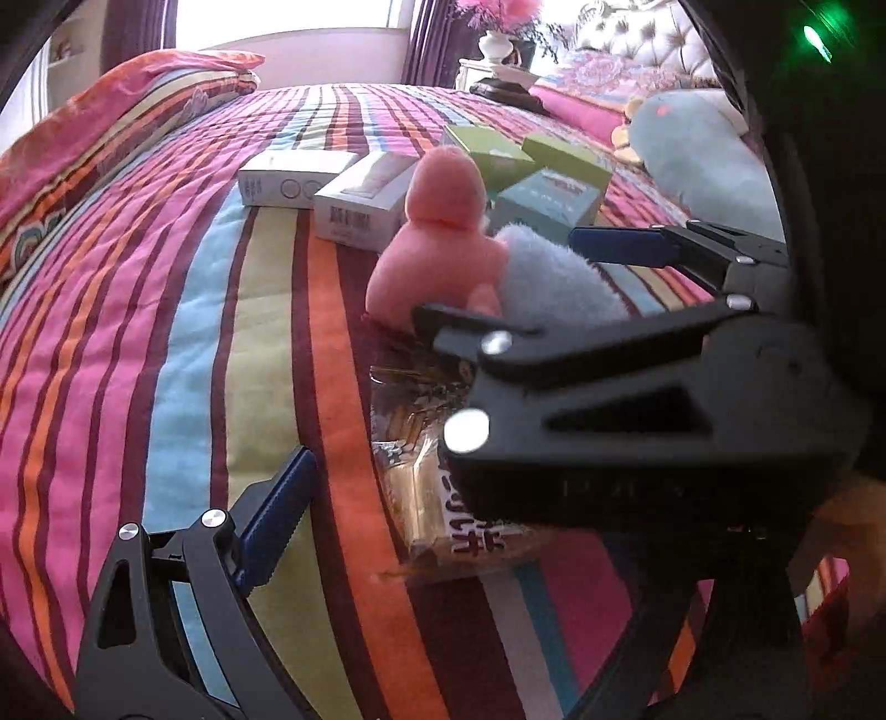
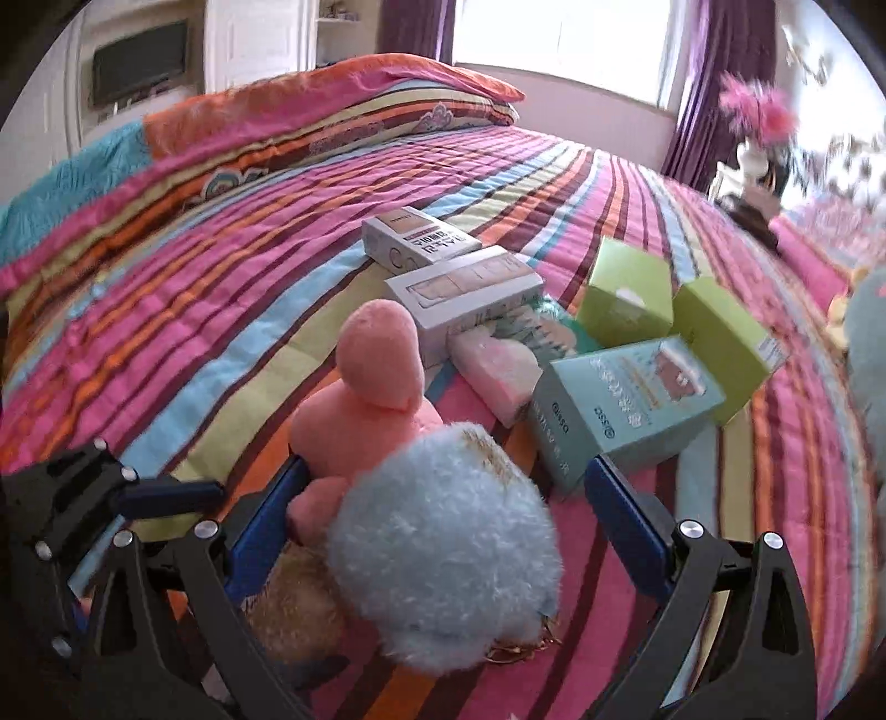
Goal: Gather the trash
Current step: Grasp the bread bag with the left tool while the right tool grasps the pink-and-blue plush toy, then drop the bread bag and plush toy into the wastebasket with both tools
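Note:
A clear plastic wrapper (image 1: 412,443) with red print lies on the striped bedspread (image 1: 166,332), partly under a pink-and-blue plush toy (image 2: 443,554). My left gripper (image 1: 443,471) is open around the wrapper. Only its left finger (image 1: 271,526) shows; the right one is hidden behind the other gripper. My right gripper (image 2: 447,468) is open and straddles the plush toy: the left pad sits against the pink part, the right pad stands clear. In the left wrist view the right gripper (image 1: 498,277) crosses above the wrapper. Empty cartons lie beyond: two white boxes (image 2: 459,299), green boxes (image 2: 626,293), a teal box (image 2: 620,404).
A pink-white packet (image 2: 498,371) lies between the white and teal boxes. A folded quilt (image 2: 332,116) runs along the bed's far side. A large pale-blue plush (image 1: 698,149) rests at the right. A nightstand with a vase (image 1: 498,44) stands behind the bed.

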Motion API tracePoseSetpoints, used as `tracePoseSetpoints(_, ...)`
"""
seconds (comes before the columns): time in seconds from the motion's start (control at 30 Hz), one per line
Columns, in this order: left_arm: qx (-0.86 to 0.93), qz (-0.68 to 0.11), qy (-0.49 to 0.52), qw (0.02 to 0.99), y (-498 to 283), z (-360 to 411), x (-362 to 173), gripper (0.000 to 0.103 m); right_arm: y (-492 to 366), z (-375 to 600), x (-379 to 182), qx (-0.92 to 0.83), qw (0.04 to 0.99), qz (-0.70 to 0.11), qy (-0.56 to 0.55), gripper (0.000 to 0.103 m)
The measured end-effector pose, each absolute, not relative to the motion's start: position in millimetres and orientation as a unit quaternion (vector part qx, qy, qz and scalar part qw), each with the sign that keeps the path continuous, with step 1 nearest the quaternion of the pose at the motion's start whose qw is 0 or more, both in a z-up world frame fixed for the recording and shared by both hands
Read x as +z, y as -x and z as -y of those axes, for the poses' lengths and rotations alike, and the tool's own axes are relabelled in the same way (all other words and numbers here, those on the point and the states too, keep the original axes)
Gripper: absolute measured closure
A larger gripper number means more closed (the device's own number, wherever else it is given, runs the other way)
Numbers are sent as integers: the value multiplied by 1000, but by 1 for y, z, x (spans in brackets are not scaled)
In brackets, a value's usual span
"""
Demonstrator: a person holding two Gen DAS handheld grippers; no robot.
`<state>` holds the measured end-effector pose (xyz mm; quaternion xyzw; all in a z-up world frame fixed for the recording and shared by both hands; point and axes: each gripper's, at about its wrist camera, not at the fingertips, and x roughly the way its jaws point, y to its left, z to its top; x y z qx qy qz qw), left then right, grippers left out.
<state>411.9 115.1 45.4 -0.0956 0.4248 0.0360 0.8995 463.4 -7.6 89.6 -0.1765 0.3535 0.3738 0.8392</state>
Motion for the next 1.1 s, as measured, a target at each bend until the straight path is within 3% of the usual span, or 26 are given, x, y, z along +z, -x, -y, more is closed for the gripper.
tracePoseSetpoints(0.07,40,-431,82,898,-417,-113,45,13,-468,15,89,387,834,-366,141,34)
tracePoseSetpoints(0.17,44,-435,71,897,-421,-112,46,13,-470,29,88,401,828,-383,84,38)
tracePoseSetpoints(0.23,42,-437,64,896,-423,-112,45,17,-467,37,88,406,828,-382,63,39)
tracePoseSetpoints(0.33,45,-431,45,900,-421,-111,48,38,-461,56,90,410,831,-375,19,39)
tracePoseSetpoints(0.47,32,-420,39,906,-418,-109,52,45,-456,84,95,401,838,-368,-30,39)
tracePoseSetpoints(0.87,-5,-383,42,923,-378,-107,70,46,-401,146,119,333,877,-338,-78,39)
tracePoseSetpoints(1.1,-64,-358,51,930,-250,-89,103,46,-299,187,132,330,885,-323,-57,39)
